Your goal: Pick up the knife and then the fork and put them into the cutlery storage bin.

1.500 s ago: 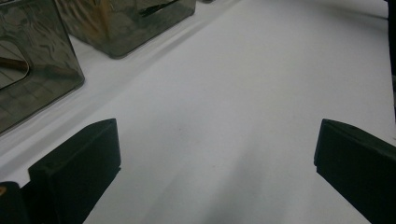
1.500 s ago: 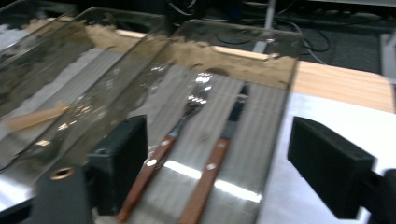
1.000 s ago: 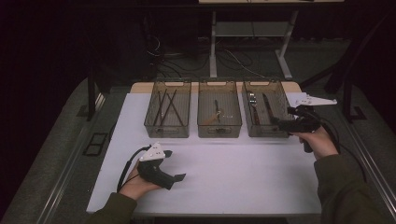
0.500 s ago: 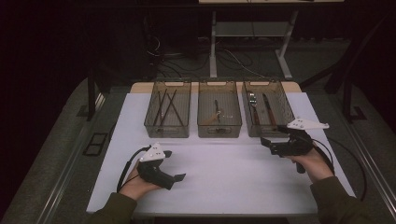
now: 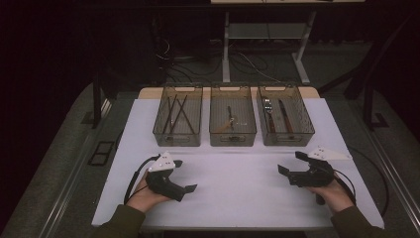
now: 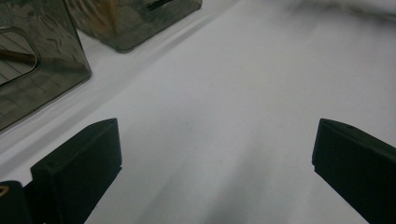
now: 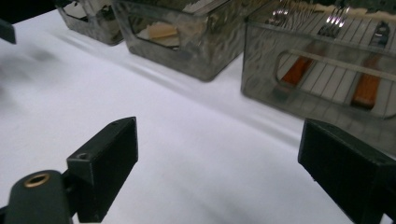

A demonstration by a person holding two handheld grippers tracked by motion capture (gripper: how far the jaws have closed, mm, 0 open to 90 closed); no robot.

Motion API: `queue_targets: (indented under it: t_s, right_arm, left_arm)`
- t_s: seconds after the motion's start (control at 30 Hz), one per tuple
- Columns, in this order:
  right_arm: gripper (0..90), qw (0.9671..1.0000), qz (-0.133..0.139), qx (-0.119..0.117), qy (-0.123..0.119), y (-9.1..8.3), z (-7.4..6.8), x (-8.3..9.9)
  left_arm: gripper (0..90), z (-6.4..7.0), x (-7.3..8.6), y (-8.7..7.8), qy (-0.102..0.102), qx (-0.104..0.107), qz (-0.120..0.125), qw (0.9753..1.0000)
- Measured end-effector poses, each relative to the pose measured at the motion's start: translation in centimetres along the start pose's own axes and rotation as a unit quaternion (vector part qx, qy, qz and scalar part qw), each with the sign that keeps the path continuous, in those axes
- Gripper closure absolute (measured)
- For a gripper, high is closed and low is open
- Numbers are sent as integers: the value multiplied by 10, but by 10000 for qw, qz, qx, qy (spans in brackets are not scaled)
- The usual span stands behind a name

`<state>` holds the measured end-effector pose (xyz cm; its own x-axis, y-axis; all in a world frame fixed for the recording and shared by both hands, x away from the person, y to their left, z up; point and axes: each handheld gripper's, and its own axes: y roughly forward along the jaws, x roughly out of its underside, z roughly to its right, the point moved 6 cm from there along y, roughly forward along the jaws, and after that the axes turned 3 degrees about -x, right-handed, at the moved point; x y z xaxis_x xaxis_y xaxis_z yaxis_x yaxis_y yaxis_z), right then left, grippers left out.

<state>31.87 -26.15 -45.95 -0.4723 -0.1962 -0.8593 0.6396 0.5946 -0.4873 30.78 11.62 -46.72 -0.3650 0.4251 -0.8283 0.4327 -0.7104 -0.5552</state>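
Three smoky clear bins stand in a row at the back of the white table (image 5: pixel 237 188). The left bin (image 5: pixel 177 116) holds thin dark sticks, the middle bin (image 5: pixel 233 119) a single utensil, and the right bin (image 5: pixel 286 116) a fork and a knife with wooden handles. My left gripper (image 5: pixel 183 175) rests low at the front left, jaws wide open with nothing between them (image 6: pixel 215 163). At the front right my right gripper (image 5: pixel 292 162) is also open and empty (image 7: pixel 224 172), facing the right bin (image 7: pixel 327 70) and middle bin (image 7: pixel 187 42).
A wide stretch of bare white table lies between the two grippers and in front of the bins. Dark floor, a desk frame (image 5: pixel 267 34) and cables (image 5: pixel 247 59) lie beyond the table's far edge. A bin corner (image 6: pixel 42 70) stands close on the left in the left gripper view.
My right gripper has drawn back from beside the right bin toward the front edge and come down near the table. The left gripper has stayed put.
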Motion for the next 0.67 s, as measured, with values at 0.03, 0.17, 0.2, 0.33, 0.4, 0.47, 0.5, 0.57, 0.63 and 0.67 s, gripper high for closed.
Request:
queue_targets:
  t_s: [0.03, 0.17, 0.2, 0.33, 0.4, 0.47, 0.5, 0.57, 0.63, 0.67]
  right_arm:
    - [118, 10000, -17, -16, 11, -1, -2, 3]
    - [118, 9999, -90, -61, -11, -5, -10, 15]
    - [118, 9999, -107, -72, -41, -5, -11, 17]
    - [118, 9994, -301, -115, -148, -5, -16, 29]
    - [118, 9991, -360, -111, -184, -5, -17, 32]
    - [118, 9992, -341, -116, -170, -5, -17, 32]
    - [118, 9992, -348, -109, -183, -5, -17, 32]
    - [118, 9991, -373, -127, -186, -5, -17, 32]
    - [118, 9990, -380, -119, -202, -5, -17, 33]
    - [118, 9990, -381, -113, -218, -5, -17, 33]
  left_arm:
    - [6, 0, 0, 0, -1, -7, -3, 10000]
    - [6, -1, 0, 0, 7, -12, -3, 10000]
    - [6, -1, 0, 0, 3, -11, -4, 10000]
    - [6, 0, 0, 0, 7, -29, -13, 10000]
    - [6, 0, 0, 0, 6, -42, -20, 10000]
    - [6, 0, 0, 0, -3, -53, -16, 10000]
    - [7, 0, 0, -1, 14, -61, -19, 10000]
    - [7, 0, 0, -1, 11, -68, -14, 10000]
    - [7, -1, 0, -1, 12, -74, -18, 10000]
    - [7, -1, 0, -1, 16, -74, -23, 10000]
